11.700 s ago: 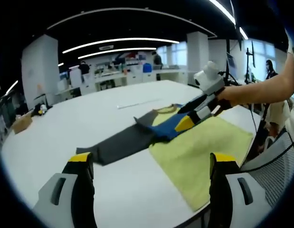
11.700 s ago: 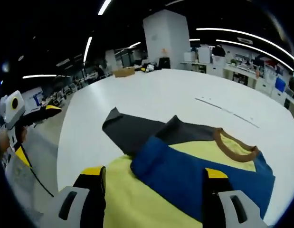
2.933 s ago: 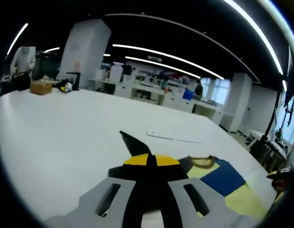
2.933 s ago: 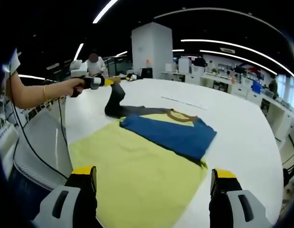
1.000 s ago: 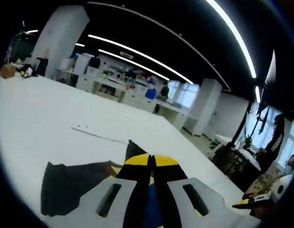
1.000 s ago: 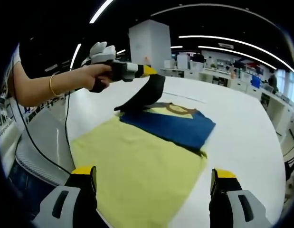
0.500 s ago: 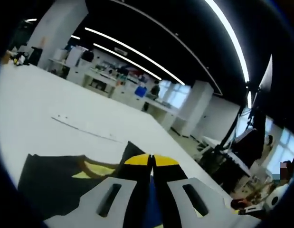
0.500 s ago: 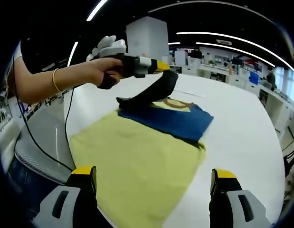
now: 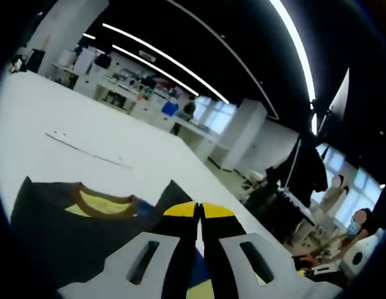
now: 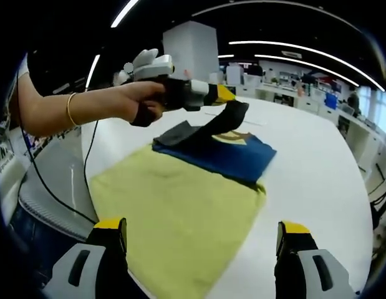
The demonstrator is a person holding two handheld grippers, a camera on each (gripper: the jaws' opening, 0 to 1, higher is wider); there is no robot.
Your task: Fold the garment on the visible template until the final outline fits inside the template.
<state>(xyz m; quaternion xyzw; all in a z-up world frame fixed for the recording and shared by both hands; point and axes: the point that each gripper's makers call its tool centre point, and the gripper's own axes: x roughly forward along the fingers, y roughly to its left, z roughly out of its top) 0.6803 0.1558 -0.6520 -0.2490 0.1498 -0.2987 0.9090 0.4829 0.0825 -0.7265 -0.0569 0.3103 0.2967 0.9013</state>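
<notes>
The garment lies on the white table (image 10: 317, 180): a yellow-green body (image 10: 174, 205), a blue part (image 10: 230, 159) folded over it, and a brown collar (image 10: 233, 136). In the right gripper view a hand holds the left gripper (image 10: 225, 93) above the collar, shut on the dark grey sleeve (image 10: 227, 118), which hangs down to the cloth. In the left gripper view the left gripper (image 9: 199, 210) is shut on that sleeve's tip (image 9: 175, 192), over the grey cloth (image 9: 55, 230) and the collar (image 9: 102, 200). My right gripper (image 10: 202, 227) is open above the near yellow-green hem, holding nothing.
A person's forearm with a bracelet (image 10: 71, 112) reaches in from the left. A thin pale strip (image 9: 86, 151) lies on the table beyond the garment. The table's edge (image 10: 361, 249) runs close on the right. Desks, a pillar and people (image 9: 361, 218) stand far off.
The left gripper has carried the grey sleeve up and across from the garment's side to above the collar and blue part. The right gripper has stayed open in place.
</notes>
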